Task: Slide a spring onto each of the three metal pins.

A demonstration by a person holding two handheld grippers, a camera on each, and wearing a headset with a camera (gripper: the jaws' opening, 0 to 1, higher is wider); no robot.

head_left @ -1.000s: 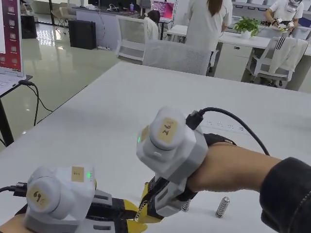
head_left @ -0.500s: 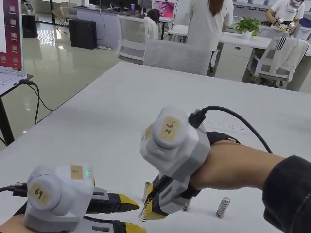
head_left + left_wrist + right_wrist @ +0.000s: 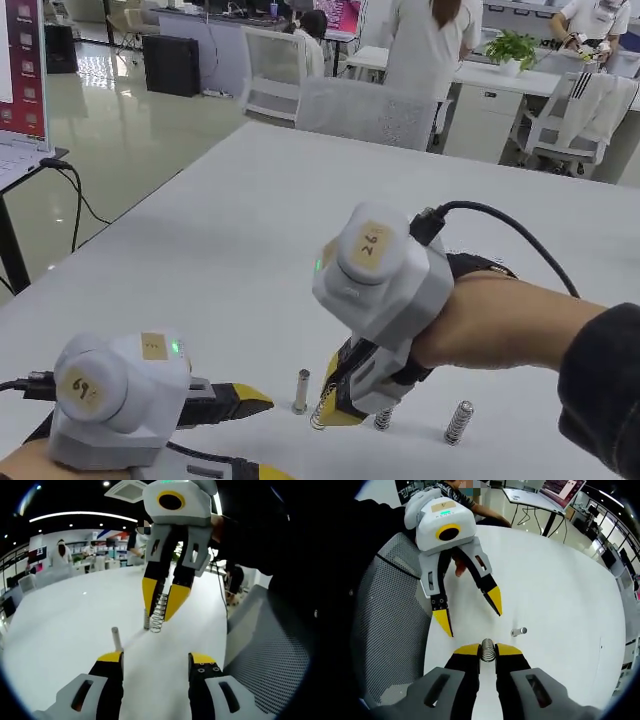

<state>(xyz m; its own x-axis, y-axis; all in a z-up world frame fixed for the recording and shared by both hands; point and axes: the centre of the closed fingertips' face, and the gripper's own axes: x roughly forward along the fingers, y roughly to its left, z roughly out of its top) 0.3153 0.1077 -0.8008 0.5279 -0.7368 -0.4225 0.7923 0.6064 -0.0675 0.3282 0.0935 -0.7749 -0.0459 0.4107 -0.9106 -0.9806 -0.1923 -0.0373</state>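
Risk: spring [image 3: 488,650] pinched in narrow jaws of our right gripper [image 3: 335,410], low near table [image 3: 220,230], just beside bare upright pin [image 3: 301,391], not above it. We judge tilted coil could snag, topple pin. Left gripper [image 3: 470,616] wide, empty, nearby.

White housings, black jaws, yellow tips.
The left gripper [image 3: 156,657] and right gripper [image 3: 487,650] are both grey-white with black jaws tipped yellow, each showing a green light. Between the right jaws is a silver spring [image 3: 488,653]; just beyond them a dull silver pin [image 3: 519,631] shows against the plain white surface [image 3: 220,250].
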